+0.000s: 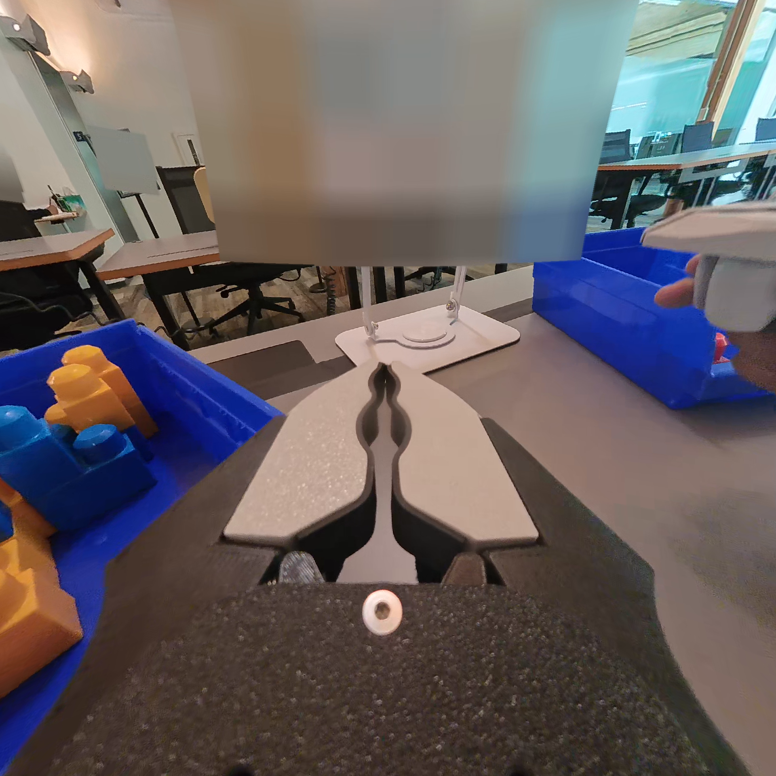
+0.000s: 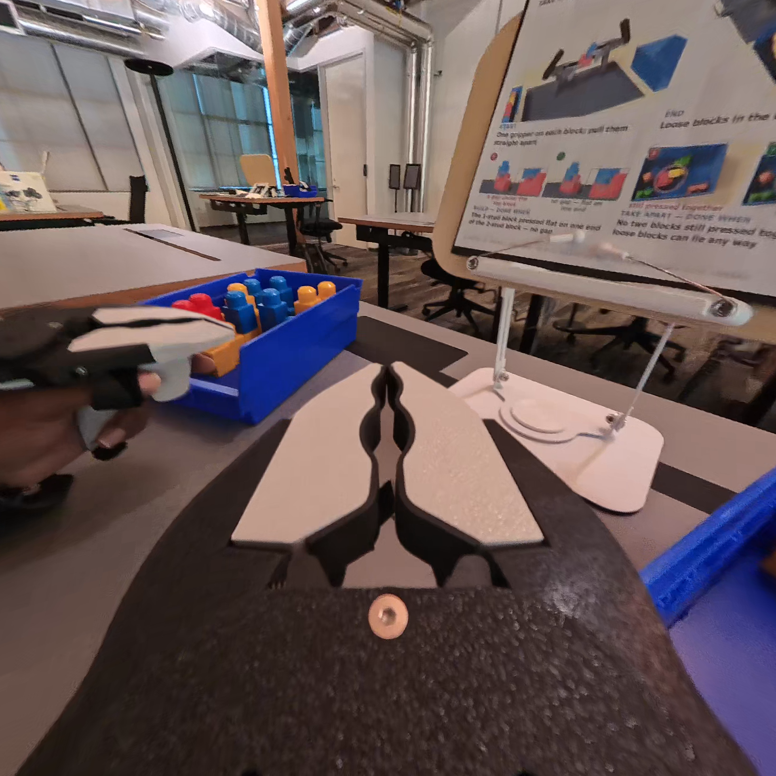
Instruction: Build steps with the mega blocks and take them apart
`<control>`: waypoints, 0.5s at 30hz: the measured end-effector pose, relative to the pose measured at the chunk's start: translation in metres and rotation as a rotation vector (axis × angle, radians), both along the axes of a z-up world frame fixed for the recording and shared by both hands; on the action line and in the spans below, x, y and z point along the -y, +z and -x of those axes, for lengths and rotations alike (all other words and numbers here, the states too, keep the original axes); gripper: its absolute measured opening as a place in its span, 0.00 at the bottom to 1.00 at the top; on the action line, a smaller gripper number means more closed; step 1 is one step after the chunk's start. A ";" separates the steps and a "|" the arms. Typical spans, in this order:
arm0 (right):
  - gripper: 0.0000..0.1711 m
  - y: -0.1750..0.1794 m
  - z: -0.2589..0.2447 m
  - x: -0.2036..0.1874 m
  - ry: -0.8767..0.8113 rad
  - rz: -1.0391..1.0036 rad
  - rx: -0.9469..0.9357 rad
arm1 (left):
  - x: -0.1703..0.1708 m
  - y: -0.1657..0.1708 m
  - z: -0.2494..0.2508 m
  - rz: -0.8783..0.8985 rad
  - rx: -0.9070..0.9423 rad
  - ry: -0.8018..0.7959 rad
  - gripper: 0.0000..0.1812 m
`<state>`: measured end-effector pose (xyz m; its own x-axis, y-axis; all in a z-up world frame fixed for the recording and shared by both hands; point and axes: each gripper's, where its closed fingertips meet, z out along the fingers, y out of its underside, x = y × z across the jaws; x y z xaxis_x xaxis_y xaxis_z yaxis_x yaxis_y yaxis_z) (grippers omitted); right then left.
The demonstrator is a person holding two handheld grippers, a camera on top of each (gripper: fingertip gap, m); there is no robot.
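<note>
My left gripper (image 1: pixel 385 371) is shut with nothing between its pads, above the grey table beside a blue bin (image 1: pixel 197 399). That bin holds orange blocks (image 1: pixel 88 394) and blue blocks (image 1: pixel 63 453). In the right wrist view the same bin (image 2: pixel 285 357) shows with red blocks (image 2: pixel 197 304), blue blocks (image 2: pixel 256 302) and orange blocks (image 2: pixel 313 294); the left gripper (image 2: pixel 218 329) hangs at its near end. My right gripper (image 2: pixel 387 371) is shut and empty above the table. It shows at the right edge of the left wrist view (image 1: pixel 714 235), fingertips out of frame.
A white stand base (image 1: pixel 428 340) sits mid-table and carries an instruction board (image 2: pixel 609 138). A second blue bin (image 1: pixel 630 319) stands at the right, with a red block (image 1: pixel 720 348) at its edge; its corner shows in the right wrist view (image 2: pixel 714 558). Desks and office chairs stand behind. My right fingertips sit around 15 cm from my left ones.
</note>
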<state>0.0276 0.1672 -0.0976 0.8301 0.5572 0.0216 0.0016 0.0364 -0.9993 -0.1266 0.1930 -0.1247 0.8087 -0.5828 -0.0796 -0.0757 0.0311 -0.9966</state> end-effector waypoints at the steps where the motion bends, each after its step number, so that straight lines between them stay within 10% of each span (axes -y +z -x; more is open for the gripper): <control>1: 0.00 -0.005 0.000 -0.001 -0.002 -0.003 0.013 | -0.001 0.001 0.001 0.007 0.003 -0.001 0.00; 15: 0.00 -0.032 -0.004 -0.007 -0.020 0.039 0.042 | -0.038 0.059 0.141 0.223 -0.184 0.254 0.11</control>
<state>0.0314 0.1737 -0.1297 0.8401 0.5413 0.0351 0.0436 -0.0029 -0.9990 -0.2672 0.2309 -0.0655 0.9135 -0.3853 -0.1309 -0.2314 -0.2275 -0.9459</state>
